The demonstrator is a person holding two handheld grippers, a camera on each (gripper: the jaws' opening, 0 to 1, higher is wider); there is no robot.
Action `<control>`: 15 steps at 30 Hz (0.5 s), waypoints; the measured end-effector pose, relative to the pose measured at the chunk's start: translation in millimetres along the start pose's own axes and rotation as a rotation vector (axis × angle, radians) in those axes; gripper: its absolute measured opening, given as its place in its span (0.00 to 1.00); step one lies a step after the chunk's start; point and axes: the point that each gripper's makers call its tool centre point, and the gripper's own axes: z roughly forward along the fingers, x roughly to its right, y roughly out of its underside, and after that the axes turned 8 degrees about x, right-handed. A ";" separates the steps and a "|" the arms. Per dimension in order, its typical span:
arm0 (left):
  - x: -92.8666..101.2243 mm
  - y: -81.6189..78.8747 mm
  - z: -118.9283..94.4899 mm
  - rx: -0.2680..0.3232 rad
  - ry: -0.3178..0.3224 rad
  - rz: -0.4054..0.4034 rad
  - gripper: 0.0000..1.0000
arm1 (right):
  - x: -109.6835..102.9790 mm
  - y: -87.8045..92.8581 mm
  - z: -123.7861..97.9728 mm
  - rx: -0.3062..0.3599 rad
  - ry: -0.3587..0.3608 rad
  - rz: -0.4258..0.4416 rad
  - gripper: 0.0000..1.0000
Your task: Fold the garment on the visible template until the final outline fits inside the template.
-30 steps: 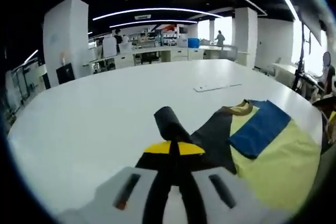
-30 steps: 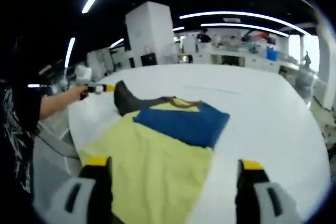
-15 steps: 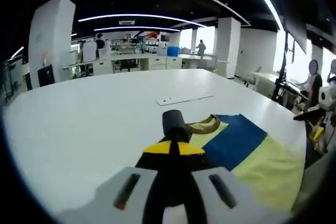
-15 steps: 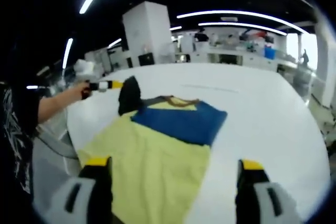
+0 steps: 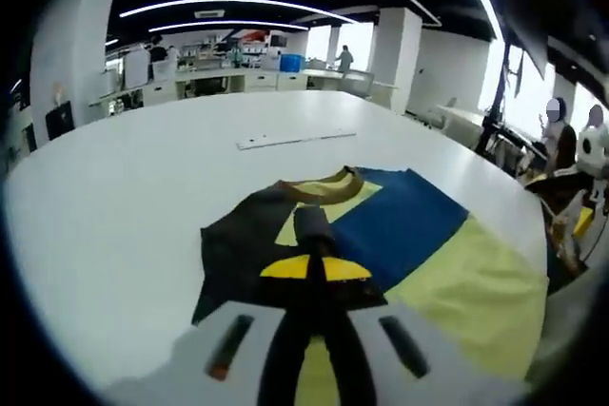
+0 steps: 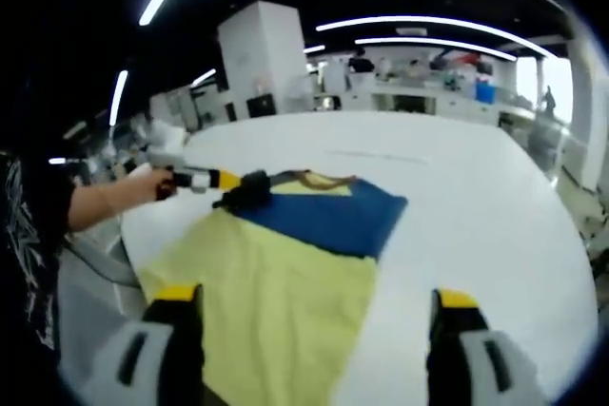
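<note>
White, broad and round-edged, the table (image 5: 114,206) carries a garment (image 6: 285,263) of yellow, blue and black, spread flat. Beyond it stand white pillars, work benches and curved ceiling lights, with people at 1 o'clock in the left gripper view.

In that view the left gripper (image 5: 314,268) has its yellow-tipped jaws closed together on a dark sleeve (image 5: 312,225), which rises straight ahead over the black part of the garment. In the right gripper view that gripper comes in level from 9 o'clock, held by a hand (image 6: 147,183) on an outstretched forearm.

The right gripper (image 6: 309,306) hangs above the yellow near edge, jaws spread wide with nothing between them. A flat pale strip (image 5: 295,139), perhaps the template's edge, lies at 12 o'clock past the collar.
</note>
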 end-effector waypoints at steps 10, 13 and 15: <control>15.3 20.0 10.3 -0.065 0.028 0.035 0.00 | 2.9 0.9 -2.1 -0.003 0.010 0.002 0.99; 15.6 28.1 10.9 -0.086 0.034 0.043 0.00 | 3.1 0.9 -2.7 -0.003 0.010 0.001 0.99; 14.4 28.0 10.2 -0.079 0.035 0.053 0.00 | 3.3 1.5 -3.3 -0.005 0.011 0.002 0.99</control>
